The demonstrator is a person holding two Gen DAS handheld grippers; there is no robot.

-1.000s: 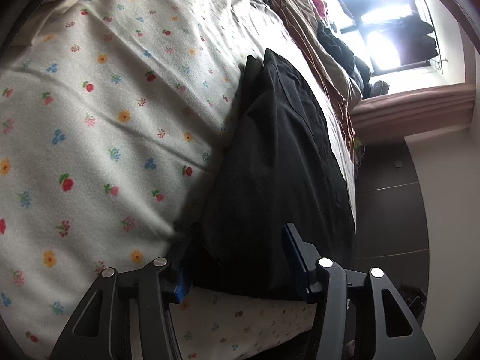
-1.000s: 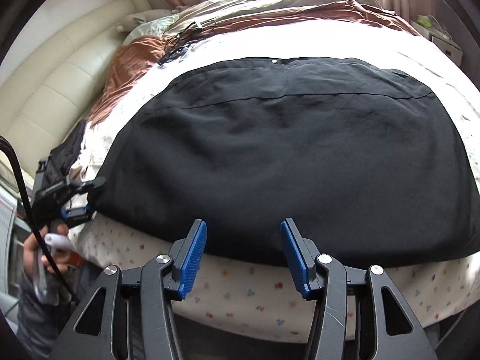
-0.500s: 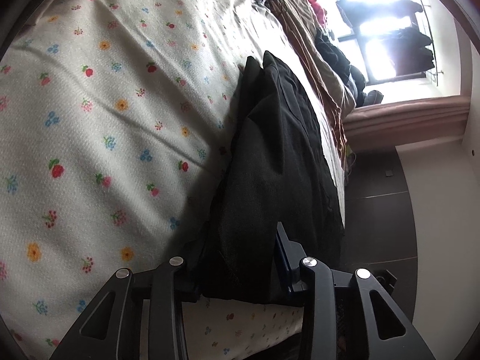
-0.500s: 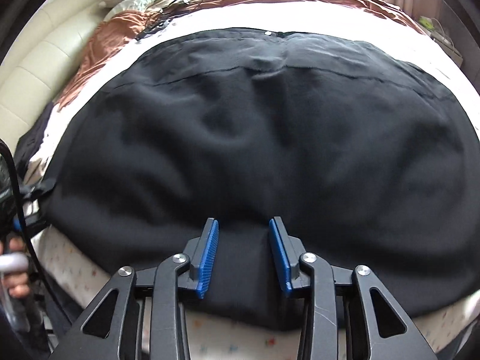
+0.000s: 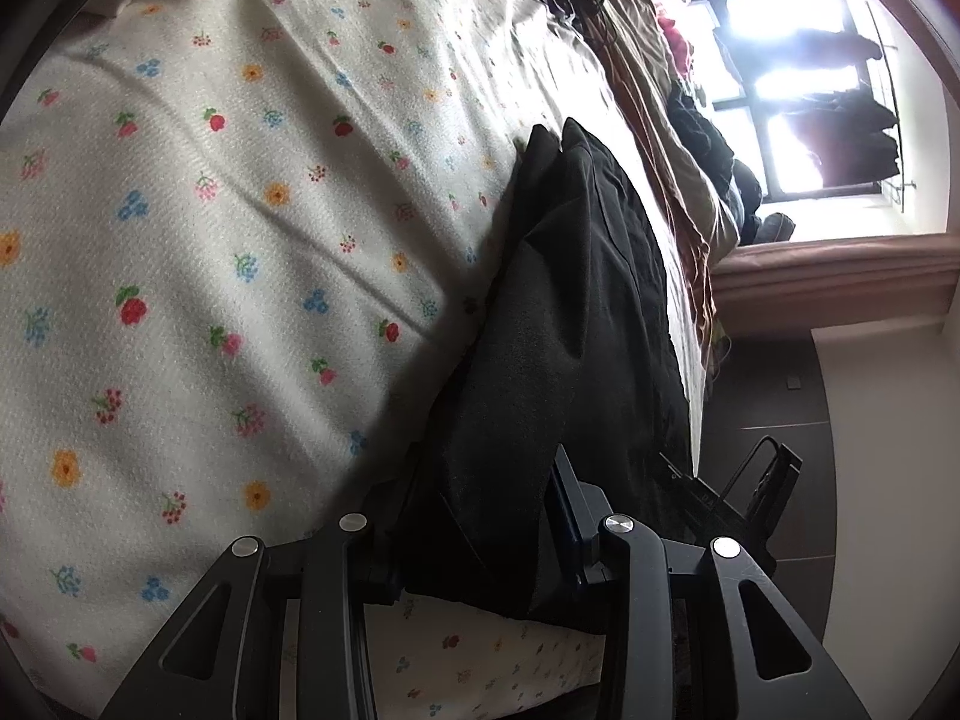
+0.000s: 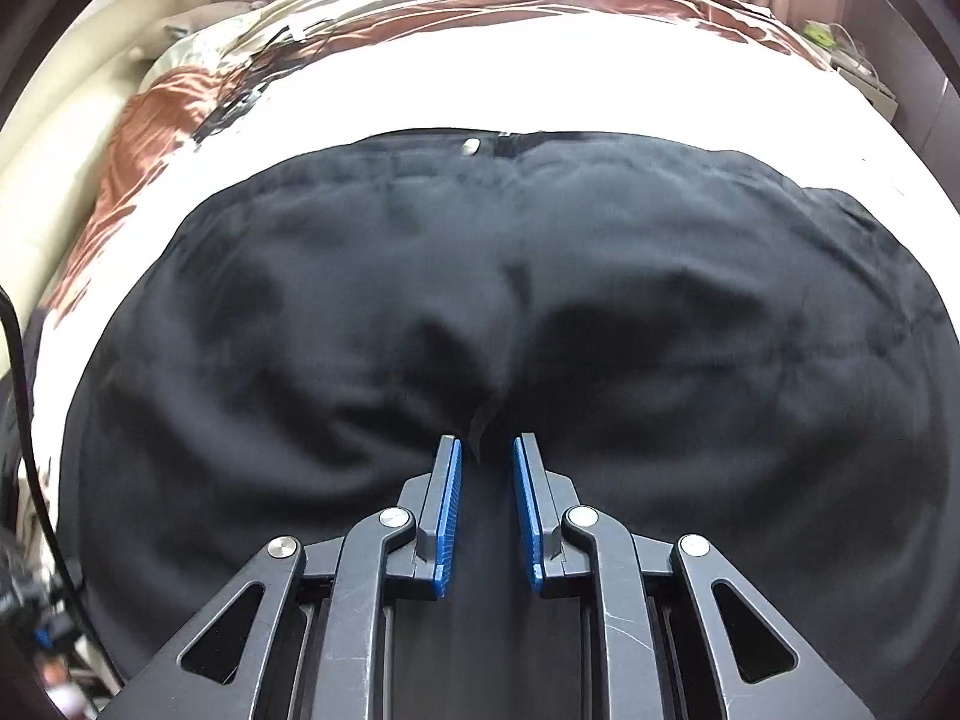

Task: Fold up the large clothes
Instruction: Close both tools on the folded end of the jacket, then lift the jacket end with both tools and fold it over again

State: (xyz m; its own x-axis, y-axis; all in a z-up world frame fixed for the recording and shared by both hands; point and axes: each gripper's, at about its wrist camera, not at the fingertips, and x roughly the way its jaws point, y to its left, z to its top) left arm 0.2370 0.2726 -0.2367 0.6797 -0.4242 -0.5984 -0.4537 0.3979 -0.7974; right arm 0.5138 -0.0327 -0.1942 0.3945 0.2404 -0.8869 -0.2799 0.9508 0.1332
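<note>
A black garment (image 6: 480,252) lies spread across the bed, its waistband and a silver button (image 6: 469,147) at the far side. My right gripper (image 6: 486,441) presses down on the near middle of it. Its jaws are closing, and a small ridge of cloth puckers up between the blue pads (image 6: 450,498), which still show bare faces. In the left wrist view the garment (image 5: 588,312) runs away along the bed's edge. My left gripper (image 5: 489,480) is shut on its near end, with bunched cloth filling the gap and hiding the left finger's pad.
A white sheet with small flowers (image 5: 240,240) covers the bed. A rumpled brown and beige quilt (image 6: 540,6) lies beyond the garment, with a cream headboard (image 6: 72,138) at the left. Dark floor (image 5: 768,396) and a bright window (image 5: 798,90) lie past the bed's edge.
My right gripper moved forward from the bed's edge onto the garment, and its jaws narrowed around a pucker of cloth. My left gripper's jaws closed on the garment's end.
</note>
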